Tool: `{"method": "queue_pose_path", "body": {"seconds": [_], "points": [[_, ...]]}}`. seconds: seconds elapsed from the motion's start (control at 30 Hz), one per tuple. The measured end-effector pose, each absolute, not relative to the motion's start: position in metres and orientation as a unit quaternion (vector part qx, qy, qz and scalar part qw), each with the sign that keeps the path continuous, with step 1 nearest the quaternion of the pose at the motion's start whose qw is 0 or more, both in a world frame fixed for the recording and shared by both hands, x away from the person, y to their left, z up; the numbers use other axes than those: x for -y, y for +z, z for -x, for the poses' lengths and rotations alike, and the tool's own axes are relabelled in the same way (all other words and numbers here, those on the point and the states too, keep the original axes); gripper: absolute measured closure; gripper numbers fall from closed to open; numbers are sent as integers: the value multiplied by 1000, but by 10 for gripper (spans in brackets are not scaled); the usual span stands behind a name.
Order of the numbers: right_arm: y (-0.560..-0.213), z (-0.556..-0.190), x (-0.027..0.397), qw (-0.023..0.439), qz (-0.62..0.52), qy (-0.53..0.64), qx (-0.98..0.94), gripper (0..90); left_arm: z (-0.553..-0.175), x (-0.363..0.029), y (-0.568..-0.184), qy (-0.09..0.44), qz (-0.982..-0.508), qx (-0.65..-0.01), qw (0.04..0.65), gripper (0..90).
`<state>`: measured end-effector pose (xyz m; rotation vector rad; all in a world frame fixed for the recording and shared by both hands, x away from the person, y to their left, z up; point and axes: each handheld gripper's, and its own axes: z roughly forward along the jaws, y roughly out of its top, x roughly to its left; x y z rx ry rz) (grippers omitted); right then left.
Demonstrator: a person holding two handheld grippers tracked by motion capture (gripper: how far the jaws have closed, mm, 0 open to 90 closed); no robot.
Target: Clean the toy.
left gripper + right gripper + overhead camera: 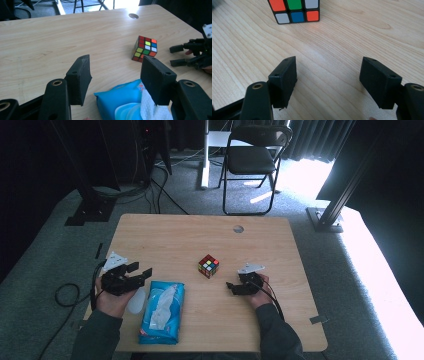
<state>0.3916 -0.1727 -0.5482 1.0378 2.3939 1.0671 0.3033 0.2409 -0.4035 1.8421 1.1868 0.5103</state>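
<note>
No text, brand or number could be read anywhere; the blue wipes pack (161, 312) carried small red-and-white print near its lower edge in the high view, too blurred to make out; the cube (208, 266) bore plain coloured squares, unlettered.

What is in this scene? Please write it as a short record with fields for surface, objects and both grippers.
surface: wooden table with a round hole near its far edge
cube: colour puzzle cube, near the table's middle, untouched
pack: blue wet-wipe pack, lid open, a white wipe sticking out
left gripper: jaws open, nothing between them, above the table beside the pack
right gripper: jaws open, empty, pointing toward the cube, not touching it
background: black folding chair behind the table
</note>
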Motion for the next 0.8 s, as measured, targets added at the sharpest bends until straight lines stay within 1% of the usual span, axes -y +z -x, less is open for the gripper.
{"method": "queue_pose_path", "body": {"seconds": [0.8], "points": [[-548, -392, 173, 161, -363, 374, -838, 298, -290, -211, -418, 179, -769, -453, 413, 408]]}}
